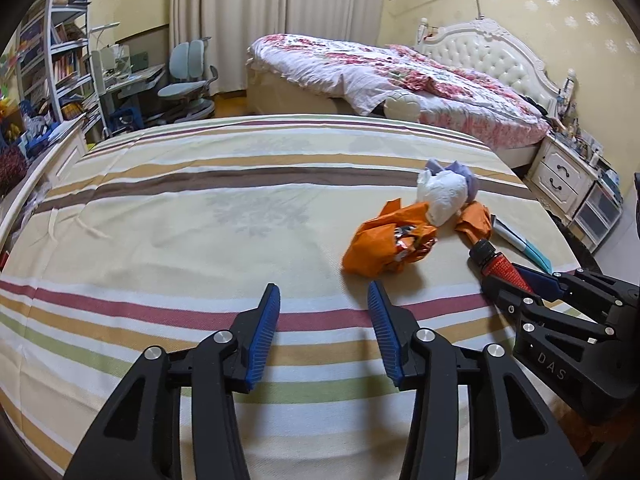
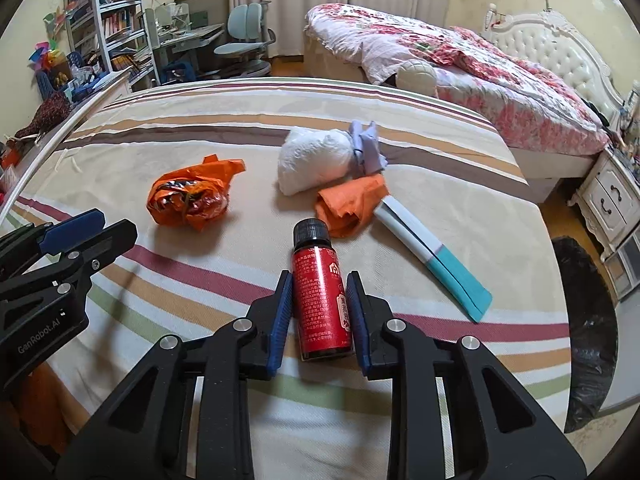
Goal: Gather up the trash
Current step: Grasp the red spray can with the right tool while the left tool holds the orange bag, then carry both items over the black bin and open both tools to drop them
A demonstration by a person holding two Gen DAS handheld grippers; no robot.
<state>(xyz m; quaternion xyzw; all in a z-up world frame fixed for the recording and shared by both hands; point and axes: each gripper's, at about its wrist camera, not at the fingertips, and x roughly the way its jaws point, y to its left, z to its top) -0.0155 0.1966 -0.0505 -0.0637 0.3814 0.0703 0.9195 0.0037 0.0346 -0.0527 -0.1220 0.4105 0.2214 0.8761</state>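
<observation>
My right gripper [image 2: 319, 276] is shut on a small red bottle [image 2: 320, 300] with a black cap, which lies lengthwise on the striped bedsheet [image 2: 160, 280]. Beyond it lie a crumpled orange bag [image 2: 192, 200] holding wrappers, a white wad [image 2: 316, 160] with a purple piece [image 2: 366, 144], a smaller orange scrap [image 2: 348, 204] and a flat white and teal pack [image 2: 432, 256]. My left gripper [image 1: 323, 286] stands open over the sheet with nothing between its fingers. It is just short of the orange bag [image 1: 384, 240]. The red bottle [image 1: 502, 268] shows at the right.
A black bin bag [image 2: 588, 320] stands on the floor off the bed's right edge. A second bed with a floral quilt [image 2: 460, 52] is behind. A desk, chair [image 2: 244, 36] and bookshelves are at the back left. A white nightstand [image 2: 612, 196] is at the right.
</observation>
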